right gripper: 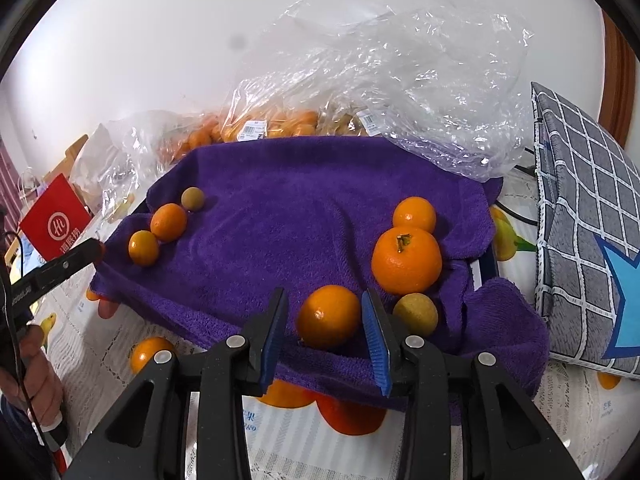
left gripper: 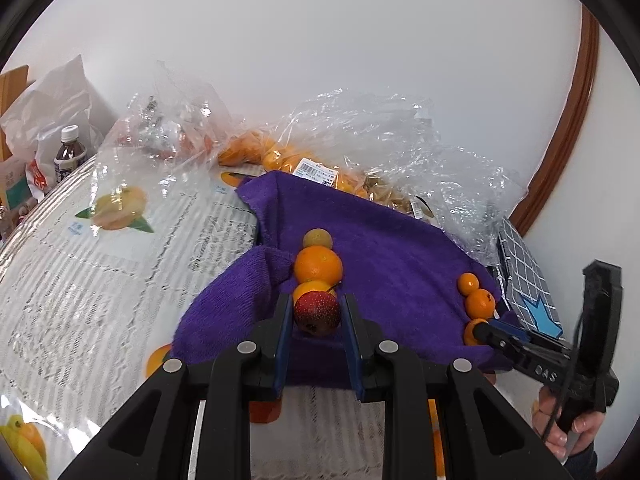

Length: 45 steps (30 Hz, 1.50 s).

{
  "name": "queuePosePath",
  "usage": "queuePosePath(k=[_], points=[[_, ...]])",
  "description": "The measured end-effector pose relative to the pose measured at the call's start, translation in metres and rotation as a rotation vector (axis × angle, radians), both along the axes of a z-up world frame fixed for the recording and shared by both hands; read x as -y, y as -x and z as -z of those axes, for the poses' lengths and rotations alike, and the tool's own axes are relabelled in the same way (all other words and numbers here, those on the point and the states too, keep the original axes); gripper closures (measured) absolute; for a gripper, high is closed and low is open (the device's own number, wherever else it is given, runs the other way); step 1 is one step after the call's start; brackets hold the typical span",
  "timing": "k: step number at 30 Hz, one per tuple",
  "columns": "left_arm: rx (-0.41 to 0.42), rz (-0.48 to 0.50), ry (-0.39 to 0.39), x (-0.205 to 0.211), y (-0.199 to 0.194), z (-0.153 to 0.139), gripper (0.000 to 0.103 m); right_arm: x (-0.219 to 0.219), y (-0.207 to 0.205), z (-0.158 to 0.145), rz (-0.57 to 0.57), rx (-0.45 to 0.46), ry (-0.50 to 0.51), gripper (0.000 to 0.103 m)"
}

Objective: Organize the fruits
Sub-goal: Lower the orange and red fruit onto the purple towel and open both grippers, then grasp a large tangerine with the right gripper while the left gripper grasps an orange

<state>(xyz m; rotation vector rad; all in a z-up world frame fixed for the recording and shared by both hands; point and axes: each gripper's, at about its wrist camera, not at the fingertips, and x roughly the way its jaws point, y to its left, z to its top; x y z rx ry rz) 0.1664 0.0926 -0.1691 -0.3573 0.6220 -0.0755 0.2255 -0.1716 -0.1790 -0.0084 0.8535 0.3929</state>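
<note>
On the purple towel [right gripper: 280, 208] the fruits lie in two rows. One row has a small tan fruit [right gripper: 193, 199], two oranges [right gripper: 168, 221] and a red fruit [left gripper: 317, 312]. The other row has three oranges [right gripper: 406, 260] and a tan fruit [right gripper: 415, 313].

Purple towel [right gripper: 304, 208] is fuzzy matt cloth; the bags [right gripper: 440, 80] crinkly glossy plastic; the oranges [right gripper: 406, 260] look faintly shiny.

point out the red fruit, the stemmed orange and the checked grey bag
red fruit [left gripper: 317, 312], left wrist view, middle of its speckled skin
stemmed orange [right gripper: 406, 262], right wrist view, front face below the stem
checked grey bag [right gripper: 580, 200], right wrist view, middle of its checked side
</note>
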Motion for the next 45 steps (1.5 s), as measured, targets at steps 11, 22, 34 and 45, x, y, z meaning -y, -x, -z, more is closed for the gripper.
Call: queuePosePath(k=[11, 22, 34, 45], points=[[-0.157, 0.074, -0.143, 0.062, -0.078, -0.010, 0.080, 0.039, 0.009, -0.021, 0.085, 0.066, -0.060, 0.063], [-0.268, 0.042, -0.252, 0.079, -0.112, 0.012, 0.080, 0.067, 0.004, -0.024, 0.154, 0.043, -0.128, 0.063], [-0.160, 0.039, -0.209, 0.045, -0.050, -0.022, 0.058, 0.036, 0.023, -0.030, 0.075, 0.101, -0.053, 0.063], [-0.175, -0.022, -0.178, -0.021, 0.041, -0.003, 0.058, -0.023, 0.084, -0.018, -0.087, 0.039, -0.048, 0.064]])
